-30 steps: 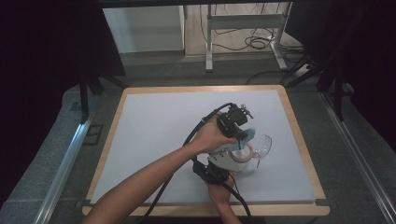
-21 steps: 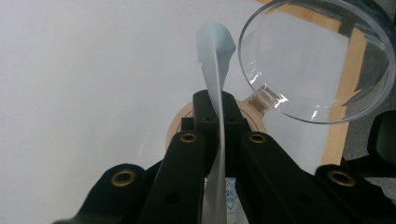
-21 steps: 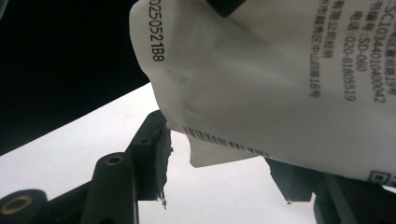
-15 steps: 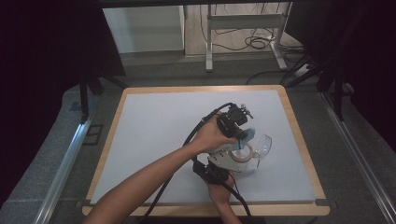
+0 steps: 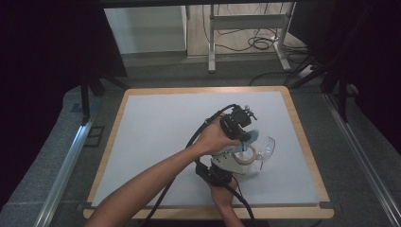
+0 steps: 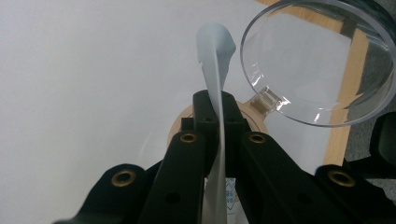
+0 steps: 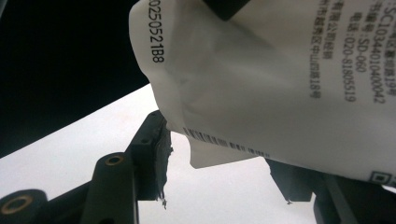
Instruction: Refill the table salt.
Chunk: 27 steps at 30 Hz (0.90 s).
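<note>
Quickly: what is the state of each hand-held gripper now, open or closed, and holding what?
Left hand-held gripper: closed on the thin edge of a white packet.
Right hand-held gripper: jaws apart, with the printed packet in front of them; whether it grips anything cannot be told.

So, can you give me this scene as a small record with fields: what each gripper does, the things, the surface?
left gripper: shut on the thin edge of the white packet
right gripper: jaws stand apart below the packet's printed side; whether they press on anything is not visible
white packet: held above the table, barcode and print on one face
glass carafe: clear, on a wooden collar, beside the packet
table: white mat with a wooden border
</note>
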### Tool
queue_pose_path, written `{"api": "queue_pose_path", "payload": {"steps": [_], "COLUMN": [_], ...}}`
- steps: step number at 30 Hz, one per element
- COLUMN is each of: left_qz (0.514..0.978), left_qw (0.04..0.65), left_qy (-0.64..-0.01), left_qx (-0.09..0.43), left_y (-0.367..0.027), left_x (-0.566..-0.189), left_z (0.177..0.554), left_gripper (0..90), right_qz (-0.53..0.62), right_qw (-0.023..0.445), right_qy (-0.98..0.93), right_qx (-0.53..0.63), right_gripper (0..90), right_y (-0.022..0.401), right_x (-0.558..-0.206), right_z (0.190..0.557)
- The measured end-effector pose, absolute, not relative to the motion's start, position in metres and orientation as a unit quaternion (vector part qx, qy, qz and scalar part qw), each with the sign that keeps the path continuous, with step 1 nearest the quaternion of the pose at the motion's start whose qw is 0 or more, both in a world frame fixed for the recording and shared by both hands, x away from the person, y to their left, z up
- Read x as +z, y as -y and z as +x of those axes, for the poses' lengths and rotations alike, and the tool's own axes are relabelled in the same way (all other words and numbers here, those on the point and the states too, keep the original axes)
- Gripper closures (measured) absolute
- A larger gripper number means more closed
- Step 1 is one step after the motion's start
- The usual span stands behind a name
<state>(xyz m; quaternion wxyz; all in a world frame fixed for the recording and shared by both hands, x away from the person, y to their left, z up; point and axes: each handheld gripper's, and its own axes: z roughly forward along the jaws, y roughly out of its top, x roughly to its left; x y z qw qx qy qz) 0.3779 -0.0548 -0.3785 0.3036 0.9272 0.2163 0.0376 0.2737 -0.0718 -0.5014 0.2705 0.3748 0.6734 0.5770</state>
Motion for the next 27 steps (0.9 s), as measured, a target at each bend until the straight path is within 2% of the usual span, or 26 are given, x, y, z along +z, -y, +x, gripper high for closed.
{"api": "queue_pose_path", "payload": {"steps": [27], "left_qz": [0.929], "left_qw": [0.3], "left_qy": [-0.215], "left_qx": [0.035], "left_y": [0.0566], "left_x": [-0.3793], "left_z": [0.3805], "left_gripper": [90.0], "right_qz": [0.382], "right_qw": [0.269], "right_qy": [-0.668], "right_qx": [0.579], "right_gripper": [44.7], "right_y": [0.0721], "right_x": [-0.5023], "right_z": [0.2756]}}
